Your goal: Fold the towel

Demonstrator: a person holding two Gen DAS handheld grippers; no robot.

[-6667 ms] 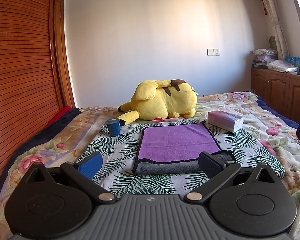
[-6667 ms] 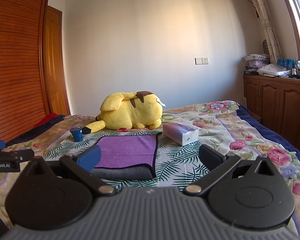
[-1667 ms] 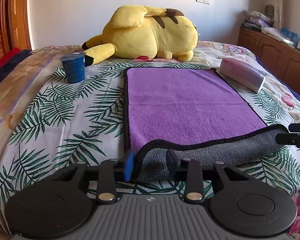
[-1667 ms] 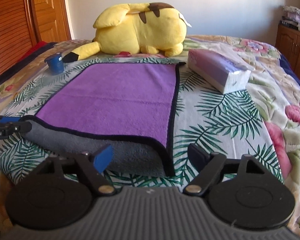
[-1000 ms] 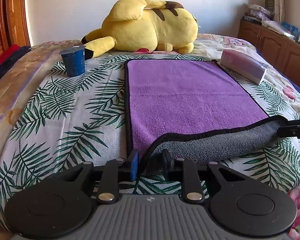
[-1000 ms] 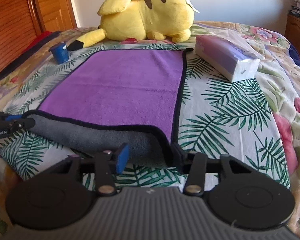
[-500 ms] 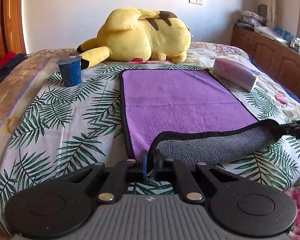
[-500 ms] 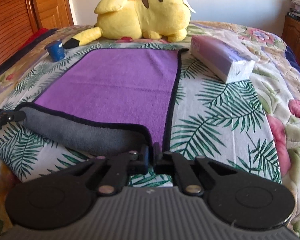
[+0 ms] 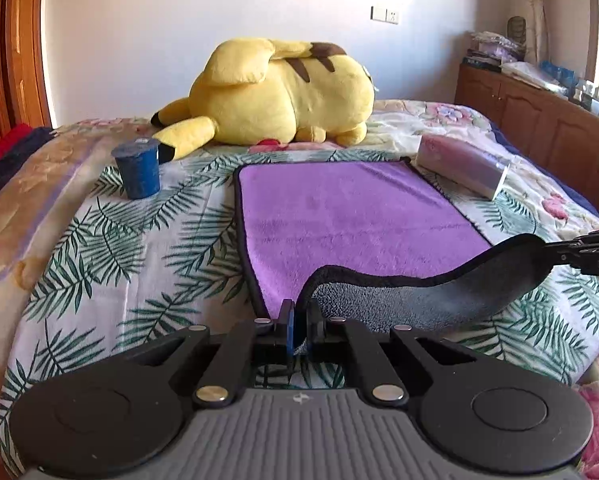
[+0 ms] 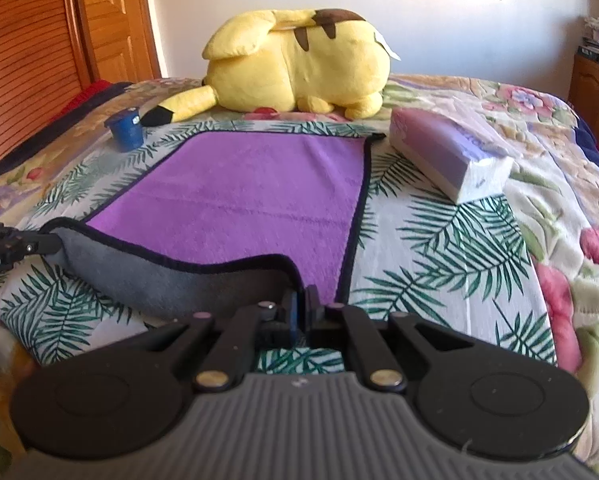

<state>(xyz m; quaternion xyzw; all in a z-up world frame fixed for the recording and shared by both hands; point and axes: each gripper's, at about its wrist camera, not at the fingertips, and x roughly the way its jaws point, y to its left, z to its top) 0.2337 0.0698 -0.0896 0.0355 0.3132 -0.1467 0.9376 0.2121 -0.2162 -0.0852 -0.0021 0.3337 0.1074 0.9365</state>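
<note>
A purple towel (image 9: 339, 216) with a black hem and grey underside lies spread on the bed; it also shows in the right wrist view (image 10: 251, 196). My left gripper (image 9: 299, 320) is shut on the towel's near left corner. My right gripper (image 10: 301, 308) is shut on the near right corner. The near edge is lifted off the bed, and its grey underside (image 9: 419, 300) sags between the two grippers. The right gripper's tip shows at the right edge of the left wrist view (image 9: 579, 250), and the left gripper's tip at the left edge of the right wrist view (image 10: 11, 246).
A big yellow plush toy (image 9: 283, 96) lies beyond the towel's far edge. A blue cup (image 9: 137, 168) stands left of the towel. A tissue pack (image 10: 451, 156) lies at its far right corner. A wooden cabinet (image 9: 539, 128) stands right of the bed, a wooden wardrobe (image 10: 27, 60) on the left.
Both grippers came down to the towel's near edge and closed on its two near corners. Since half a second ago they have lifted that edge higher.
</note>
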